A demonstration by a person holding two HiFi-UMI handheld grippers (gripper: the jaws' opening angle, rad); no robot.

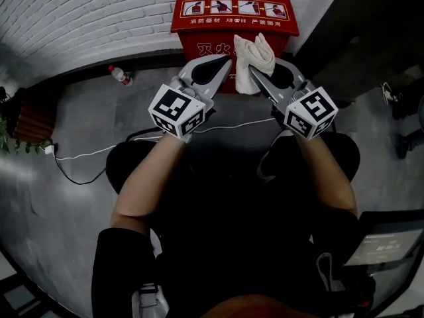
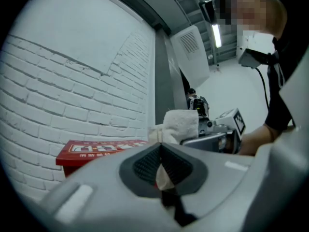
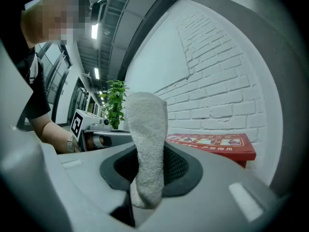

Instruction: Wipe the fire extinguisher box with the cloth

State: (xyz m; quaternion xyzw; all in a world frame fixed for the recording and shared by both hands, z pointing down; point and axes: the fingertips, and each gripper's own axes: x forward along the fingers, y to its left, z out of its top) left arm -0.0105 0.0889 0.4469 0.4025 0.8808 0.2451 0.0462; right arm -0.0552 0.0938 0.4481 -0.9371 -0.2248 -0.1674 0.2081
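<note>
The red fire extinguisher box stands on the floor against the white brick wall, ahead of both grippers. A bunched white cloth is held in the air in front of the box's face. My right gripper is shut on the cloth, which sticks up between its pads. My left gripper is shut too, with a corner of the cloth pinched between its pads. In the left gripper view the box lies low at the left. The right gripper view has the box at the right.
A plastic water bottle lies on the grey floor left of the box. A white cable runs across the floor toward a plug at the left, beside a potted plant and a wooden stand. A dark wall panel rises right of the box.
</note>
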